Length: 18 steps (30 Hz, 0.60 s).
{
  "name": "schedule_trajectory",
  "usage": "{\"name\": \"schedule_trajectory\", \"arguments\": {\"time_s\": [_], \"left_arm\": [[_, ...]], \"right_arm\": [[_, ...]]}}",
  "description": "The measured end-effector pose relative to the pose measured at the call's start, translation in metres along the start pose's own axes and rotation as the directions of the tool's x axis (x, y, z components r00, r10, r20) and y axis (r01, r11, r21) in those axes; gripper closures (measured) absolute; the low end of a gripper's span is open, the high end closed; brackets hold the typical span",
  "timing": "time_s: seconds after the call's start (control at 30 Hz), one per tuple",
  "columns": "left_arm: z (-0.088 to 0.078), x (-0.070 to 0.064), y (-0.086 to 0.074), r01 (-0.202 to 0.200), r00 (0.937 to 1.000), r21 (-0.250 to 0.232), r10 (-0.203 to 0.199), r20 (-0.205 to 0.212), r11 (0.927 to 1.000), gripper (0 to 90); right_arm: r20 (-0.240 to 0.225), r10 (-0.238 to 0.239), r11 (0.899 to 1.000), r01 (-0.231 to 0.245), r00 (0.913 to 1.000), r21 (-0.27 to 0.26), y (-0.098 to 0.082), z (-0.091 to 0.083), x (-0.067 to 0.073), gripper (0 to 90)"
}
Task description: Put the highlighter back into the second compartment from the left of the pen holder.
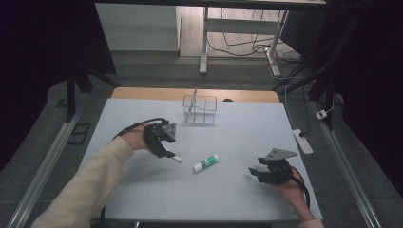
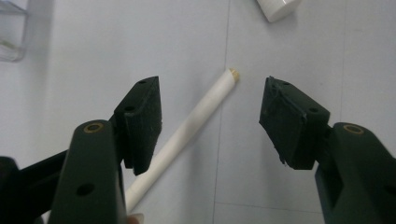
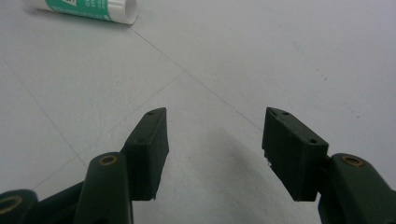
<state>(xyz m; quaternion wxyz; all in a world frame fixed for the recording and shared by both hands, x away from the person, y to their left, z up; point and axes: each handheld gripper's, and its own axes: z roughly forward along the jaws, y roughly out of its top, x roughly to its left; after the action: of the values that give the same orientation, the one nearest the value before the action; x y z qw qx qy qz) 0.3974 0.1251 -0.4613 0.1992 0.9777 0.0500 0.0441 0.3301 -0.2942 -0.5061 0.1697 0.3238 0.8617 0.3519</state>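
Note:
A thin white stick [image 2: 196,112] with a tan tip lies on the white table, slanting between the jaws of my left gripper [image 2: 212,93] and close to the left jaw. The jaws stand apart and neither pad presses on it. From above, the left gripper [image 1: 168,152] points down at the stick [image 1: 176,158], left of centre. A green-and-white glue stick [image 1: 206,163] lies just right of it; its white end [image 2: 278,7] is at the top of the left gripper view. My right gripper [image 1: 255,171] rests low at the right, open with nothing between its jaws [image 3: 215,116].
A clear plastic container [image 1: 200,109] with an upright divider stands at the back middle of the table, and its corner [image 2: 11,32] appears in the left gripper view. The glue stick [image 3: 88,9] lies ahead and left of the right gripper. A wooden edge [image 1: 142,92] borders the far side.

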Motion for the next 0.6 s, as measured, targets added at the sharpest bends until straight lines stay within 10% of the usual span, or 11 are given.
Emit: {"name": "schedule_trajectory", "arguments": {"time_s": [0.6], "left_arm": [[0.033, 0.013, 0.0, -0.027, 0.997, 0.041, 0.024, 0.074, 0.9988, 38.9]], "right_arm": [[-0.006, 0.001, 1.0, -0.001, 1.0, 0.011, -0.001, 0.002, 0.0, 39.9]]}}
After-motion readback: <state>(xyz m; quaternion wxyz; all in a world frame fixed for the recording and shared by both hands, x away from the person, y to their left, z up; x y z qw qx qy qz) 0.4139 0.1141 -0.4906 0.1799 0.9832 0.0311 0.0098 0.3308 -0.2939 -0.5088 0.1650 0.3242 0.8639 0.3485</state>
